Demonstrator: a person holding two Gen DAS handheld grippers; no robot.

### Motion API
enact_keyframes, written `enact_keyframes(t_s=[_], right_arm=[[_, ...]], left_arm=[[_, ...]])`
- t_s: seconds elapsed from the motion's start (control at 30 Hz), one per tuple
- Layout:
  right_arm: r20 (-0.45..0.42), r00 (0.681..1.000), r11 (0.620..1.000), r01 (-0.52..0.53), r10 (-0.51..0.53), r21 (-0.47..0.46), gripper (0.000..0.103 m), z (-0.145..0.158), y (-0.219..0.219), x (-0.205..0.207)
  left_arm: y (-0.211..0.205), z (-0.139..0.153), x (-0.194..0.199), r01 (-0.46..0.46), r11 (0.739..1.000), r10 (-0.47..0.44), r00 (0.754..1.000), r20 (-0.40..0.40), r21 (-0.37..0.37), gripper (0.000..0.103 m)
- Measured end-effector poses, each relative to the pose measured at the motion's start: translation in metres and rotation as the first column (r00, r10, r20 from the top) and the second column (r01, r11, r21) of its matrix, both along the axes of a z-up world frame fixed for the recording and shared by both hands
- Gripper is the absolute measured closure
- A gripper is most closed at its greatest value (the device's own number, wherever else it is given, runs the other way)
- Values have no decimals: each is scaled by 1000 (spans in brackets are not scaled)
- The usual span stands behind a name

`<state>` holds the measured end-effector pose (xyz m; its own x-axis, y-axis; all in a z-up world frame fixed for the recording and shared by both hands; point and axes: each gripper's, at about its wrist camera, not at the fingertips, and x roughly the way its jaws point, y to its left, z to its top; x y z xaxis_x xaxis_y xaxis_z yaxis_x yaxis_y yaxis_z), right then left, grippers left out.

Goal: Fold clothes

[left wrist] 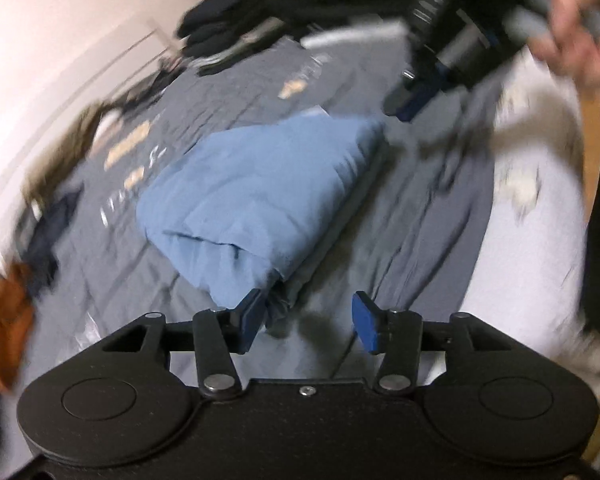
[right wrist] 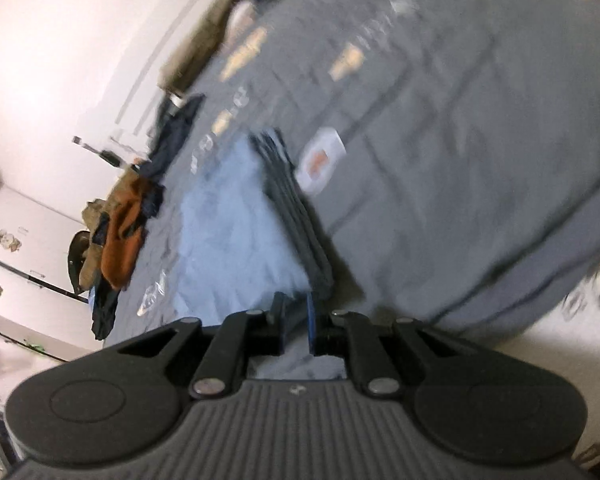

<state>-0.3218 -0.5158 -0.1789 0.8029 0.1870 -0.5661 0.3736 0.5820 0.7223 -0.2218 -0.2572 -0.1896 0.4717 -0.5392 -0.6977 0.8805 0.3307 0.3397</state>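
Left wrist view: a light blue garment [left wrist: 260,204] lies at the centre of the frame on a grey bedspread [left wrist: 440,232], already folded into a compact, thick bundle. Its near corner sits just at the left finger of the left gripper [left wrist: 306,320], whose fingers stand wide apart and hold nothing. At the upper right, blurred, the right gripper [left wrist: 412,96] hangs above the bundle's far corner in a hand [left wrist: 580,36]. Dark clothes [left wrist: 236,20] lie heaped at the upper middle, and an orange garment [left wrist: 4,328] sits at the left edge; these look unfolded, so by my judgement one piece is done and more is left. Open bedspread lies right of the bundle, and the bed's edge curves down the right side.

Right wrist view: the blue garment [right wrist: 236,232] runs up from the bottom centre, a dark folded layer [right wrist: 296,208] along its right side. The right gripper [right wrist: 296,316] has its fingers drawn close with a narrow gap; blur hides whether cloth is pinched there. The orange garment [right wrist: 120,240] is piled at the left by the wall. Broad bare bedspread [right wrist: 460,140] fills the right half.
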Motion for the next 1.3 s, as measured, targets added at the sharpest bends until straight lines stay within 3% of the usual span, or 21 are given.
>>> enact_keyframes(t_s=[0.1, 0.2, 0.27, 0.37, 0.57, 0.7, 0.9, 1.03, 1.2, 1.27, 1.3], right_arm=[[81, 997, 1000, 10, -10, 4, 93, 7, -4, -2], [143, 990, 1000, 14, -17, 26, 87, 8, -8, 4], [152, 988, 1000, 0, -4, 23, 82, 7, -6, 16], [133, 990, 999, -40, 41, -12, 78, 3, 3, 38], [31, 997, 997, -71, 72, -34, 76, -20, 13, 57], [13, 997, 997, -74, 74, -34, 76, -26, 15, 55], [32, 998, 996, -56, 58, -62, 75, -17, 16, 45], [17, 996, 986, -88, 91, -140, 68, -1, 20, 44], [9, 987, 969, -153, 157, -193, 62, 26, 30, 44], [-2, 985, 963, -172, 175, -209, 62, 39, 34, 44], [-7, 983, 958, -183, 186, -219, 61, 46, 36, 43]], left_arm=[[10, 19, 22, -99, 981, 78, 988, -133, -164, 55], [11, 30, 46, -205, 934, 125, 955, -270, -291, 56], [4, 28, 58, -251, 911, 126, 925, -359, -328, 72], [-10, 19, 69, -275, 909, 136, 906, -400, -313, 75], [-15, -6, 77, -309, 939, 245, 910, -334, -153, 75], [-3, -11, 81, -357, 928, 312, 901, -300, -106, 75], [11, 5, 80, -374, 911, 302, 892, -337, -173, 75], [16, 16, 82, -403, 894, 312, 873, -375, -196, 74], [24, 41, 87, -495, 837, 370, 827, -424, -234, 57], [32, 56, 86, -516, 818, 380, 816, -437, -253, 47], [36, 64, 86, -524, 811, 384, 812, -439, -259, 46]])
